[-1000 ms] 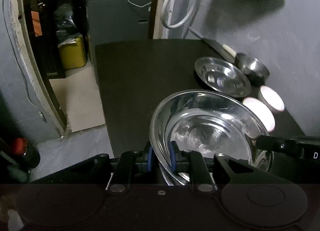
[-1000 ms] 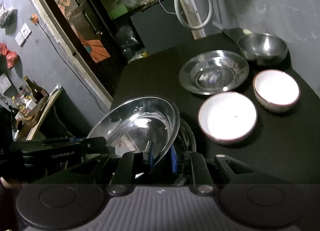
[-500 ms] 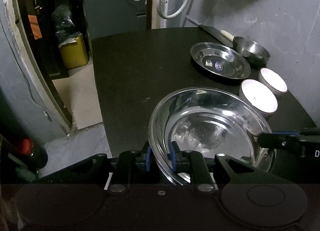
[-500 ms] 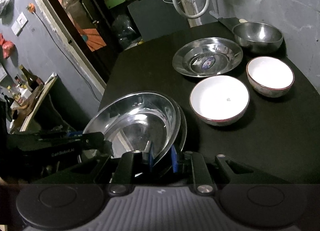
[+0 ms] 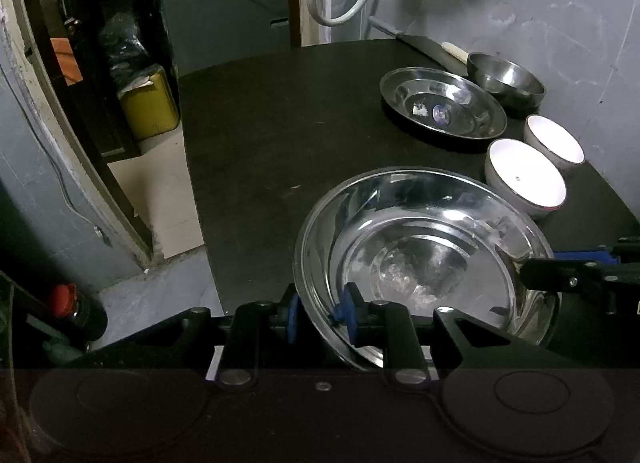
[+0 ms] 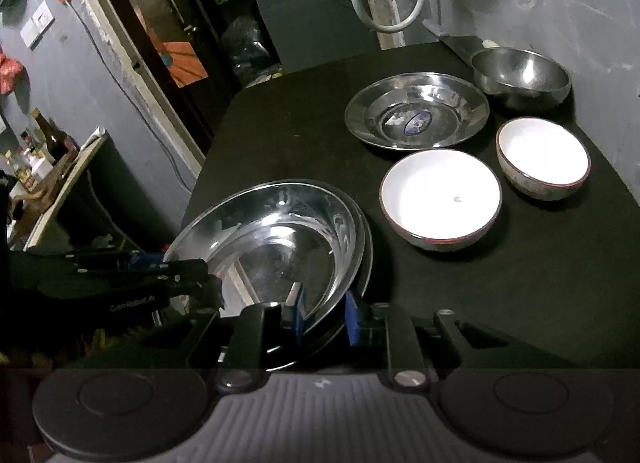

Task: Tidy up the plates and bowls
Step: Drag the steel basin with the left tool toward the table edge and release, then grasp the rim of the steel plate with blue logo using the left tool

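Item 1. Large steel plate (image 5: pixel 424 263): shallow, mirror-bright, at the near edge of the black table (image 5: pixel 280 135). Its near rim is tilted up in the left wrist view. A second rim shows just beneath it in the right wrist view, so a lower steel plate (image 6: pixel 366 259) lies under it; most of that one is covered and its full outline cannot be made out.

Item 2. Left gripper (image 5: pixel 320 317): blue-padded fingers drawn close, pinching the large steel plate's near rim, one pad inside the dish and one outside. The rim's lowest part is cut off behind the gripper body.

Item 3. Right gripper (image 6: pixel 322 317): fingers narrowed on the rim at the opposite side. Whether they pinch the upper plate alone or both rims cannot be told; the contact is partly hidden.

Item 4. Small steel plate (image 6: pixel 416 111): flat on the table at the far right, a sticker at its centre, printing unreadable.

Item 5. Steel bowl (image 6: pixel 520 77): beyond the small steel plate, against the grey wall (image 6: pixel 560 3).

Item 6. Two white bowls: nearer white bowl (image 6: pixel 440 199), just beside the stacked plates; farther white bowl (image 6: pixel 544 159), close to its right. Both upright, apart from each other.

Item 7. Flat dark tool with pale handle (image 5: pixel 454 51): behind the steel bowl, largely hidden.
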### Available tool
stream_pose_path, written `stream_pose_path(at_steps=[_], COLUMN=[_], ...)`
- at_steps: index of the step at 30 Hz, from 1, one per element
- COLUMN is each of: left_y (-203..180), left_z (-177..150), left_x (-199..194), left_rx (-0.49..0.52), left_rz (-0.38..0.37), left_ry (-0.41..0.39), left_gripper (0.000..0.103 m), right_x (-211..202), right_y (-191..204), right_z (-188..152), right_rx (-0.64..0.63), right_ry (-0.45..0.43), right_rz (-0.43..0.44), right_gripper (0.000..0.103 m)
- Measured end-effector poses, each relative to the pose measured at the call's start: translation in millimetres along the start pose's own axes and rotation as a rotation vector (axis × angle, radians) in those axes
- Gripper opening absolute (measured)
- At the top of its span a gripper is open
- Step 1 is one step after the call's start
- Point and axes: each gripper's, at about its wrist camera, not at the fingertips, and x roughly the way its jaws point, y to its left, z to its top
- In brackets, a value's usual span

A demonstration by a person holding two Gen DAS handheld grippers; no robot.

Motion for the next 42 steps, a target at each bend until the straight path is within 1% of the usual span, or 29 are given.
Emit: stream_pose_path(at_steps=[5, 10, 16, 19, 21, 22, 23, 24, 25, 26, 27, 28, 29, 30, 31, 32, 33, 35, 38, 42], left_y=[1.2, 3.5, 3.2, 2.9, 4.6, 5.2, 5.9, 7.2, 8.2, 9.1, 11.1, 11.7, 12.3, 13.8, 14.5, 15.4, 16.4, 19.2, 22.5, 22.3], left_z=[-0.4, -1.3, -1.5, -0.9, -0.4, -0.1, 0.3, 0.9, 1.6, 2.4, 3.3, 4.2, 5.5, 6.3, 8.2, 11.3, 14.2, 22.3, 38.8, 66.9], left_x=[1.7, 4.6, 4.6, 4.5, 4.0, 3.6, 3.1, 2.4, 1.6, 0.6, -0.6, -1.9, -3.2, -4.7, -5.1, -4.5, -4.3, -1.7, 4.6, 15.6], left_rx=[-0.006, -0.024, -0.022, -0.024, -0.031, -0.035, -0.04, -0.045, -0.051, -0.058, -0.065, -0.072, -0.077, -0.079, -0.081, -0.081, -0.081, -0.086, -0.11, -0.145], left_rz=[0.001, -0.002, 0.001, 0.004, 0.01, 0.014, 0.019, 0.022, 0.026, 0.029, 0.035, 0.043, 0.053, 0.06, 0.066, 0.073, 0.08, 0.09, 0.103, 0.068], left_ry=[0.01, 0.02, 0.021, 0.019, 0.019, 0.018, 0.014, 0.012, 0.007, -0.001, -0.012, -0.026, -0.041, -0.053, -0.063, -0.073, -0.083, -0.099, -0.127, -0.182], left_gripper=[0.025, 0.025, 0.026, 0.03, 0.036, 0.042, 0.047, 0.051, 0.061, 0.072, 0.078, 0.086, 0.092, 0.094, 0.1, 0.102, 0.102, 0.102, 0.102, 0.102], right_x=[0.6, -0.6, -0.9, 0.3, -0.3, -1.1, -1.6, -1.6, -1.7, -2.4, -2.5, -2.7, -3.4, -3.4, -4.2, -5.1, -6.2, -9.3, -12.6, -11.0], right_y=[9.3, 10.5, 11.4, 11.2, 10.3, 10.1, 10.0, 9.5, 9.0, 8.7, 7.4, 5.9, 4.2, 2.9, 1.1, -0.9, -3.1, -9.6, -22.8, -43.0], right_z=[0.0, -0.7, -0.4, -0.7, -0.4, -0.2, -0.3, -0.4, -0.5, -1.5, -1.3, -0.9, -0.6, 0.2, 0.9, 2.1, 4.0, 9.3, 23.2, 50.4], right_rx=[-0.049, -0.049, -0.057, -0.055, -0.058, -0.058, -0.06, -0.061, -0.058, -0.053, -0.048, -0.042, -0.036, -0.032, -0.03, -0.031, -0.033, -0.034, -0.036, -0.054], right_ry=[0.006, 0.007, 0.014, 0.022, 0.018, 0.015, 0.012, 0.011, 0.01, 0.009, 0.008, 0.007, 0.003, -0.001, -0.006, -0.012, -0.02, -0.044, -0.088, -0.148], right_rz=[-0.034, -0.026, -0.04, -0.044, -0.043, -0.04, -0.042, -0.043, -0.043, -0.043, -0.044, -0.044, -0.043, -0.044, -0.047, -0.052, -0.057, -0.066, -0.08, -0.134], right_gripper=[0.029, 0.033, 0.038, 0.038, 0.041, 0.043, 0.049, 0.055, 0.058, 0.065, 0.074, 0.079, 0.087, 0.092, 0.093, 0.096, 0.099, 0.101, 0.103, 0.103])
